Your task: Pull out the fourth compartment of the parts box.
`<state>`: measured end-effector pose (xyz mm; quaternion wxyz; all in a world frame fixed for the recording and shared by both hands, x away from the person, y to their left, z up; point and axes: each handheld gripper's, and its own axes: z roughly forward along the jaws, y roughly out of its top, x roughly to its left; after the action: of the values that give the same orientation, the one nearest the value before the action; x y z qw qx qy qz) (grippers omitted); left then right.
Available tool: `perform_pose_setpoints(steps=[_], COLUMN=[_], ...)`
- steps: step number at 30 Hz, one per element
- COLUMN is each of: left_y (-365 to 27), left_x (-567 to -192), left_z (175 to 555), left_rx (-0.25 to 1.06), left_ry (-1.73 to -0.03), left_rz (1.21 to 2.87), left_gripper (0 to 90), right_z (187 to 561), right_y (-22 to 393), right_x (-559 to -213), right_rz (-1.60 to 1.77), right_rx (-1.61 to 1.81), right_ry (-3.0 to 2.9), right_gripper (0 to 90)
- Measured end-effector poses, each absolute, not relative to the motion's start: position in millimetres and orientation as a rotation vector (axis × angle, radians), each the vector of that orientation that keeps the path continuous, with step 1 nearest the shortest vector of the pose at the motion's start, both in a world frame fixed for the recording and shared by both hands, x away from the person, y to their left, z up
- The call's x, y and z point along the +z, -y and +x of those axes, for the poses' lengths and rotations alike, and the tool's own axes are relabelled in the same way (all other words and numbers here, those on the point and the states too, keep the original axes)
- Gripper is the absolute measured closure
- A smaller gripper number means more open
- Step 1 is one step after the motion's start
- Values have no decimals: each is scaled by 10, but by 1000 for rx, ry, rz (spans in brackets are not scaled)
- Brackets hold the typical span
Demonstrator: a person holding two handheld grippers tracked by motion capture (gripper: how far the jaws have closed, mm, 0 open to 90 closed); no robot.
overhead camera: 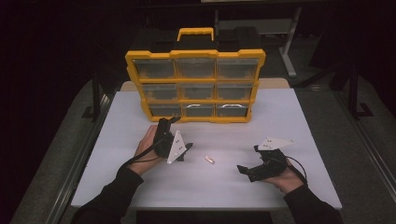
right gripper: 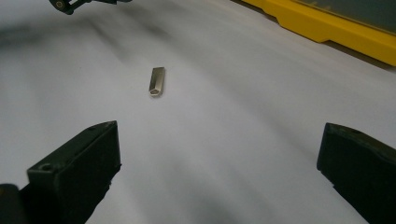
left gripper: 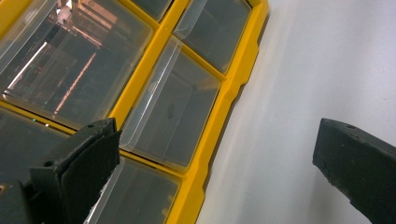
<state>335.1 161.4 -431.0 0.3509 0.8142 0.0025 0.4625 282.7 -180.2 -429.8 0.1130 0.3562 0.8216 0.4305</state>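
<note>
We find the pin (overhead camera: 209,159) flat on the bench (overhead camera: 303,121), between both tools, well apart from the organiser (overhead camera: 194,86). Right tool (overhead camera: 252,169): jaws wide apart, empty, aimed at the pin; in the right gripper view the pin (right gripper: 157,81) lies ahead, slightly left of centre, long axis approx. along the line of approach. Left tool (overhead camera: 175,120): jaws apart, empty, facing the organiser's bottom-left drawer (left gripper: 170,121). We judge the right tool better placed for pickup; it prob. needs wrist roll so the jaws close across the pin's short axis.
</note>
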Motion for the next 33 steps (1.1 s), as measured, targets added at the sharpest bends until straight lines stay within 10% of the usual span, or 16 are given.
perform_pose_setpoints(steps=[33], left_y=[-1580], left_x=[-4387], left_z=[3291], left_rx=[1403], left_ry=[158], left_rz=[2141], left_gripper=[4], right_z=[2829], right_y=[1801], right_x=[-4299], right_rz=[1045], right_rx=[1262], right_ry=[-2411], right_gripper=[0])
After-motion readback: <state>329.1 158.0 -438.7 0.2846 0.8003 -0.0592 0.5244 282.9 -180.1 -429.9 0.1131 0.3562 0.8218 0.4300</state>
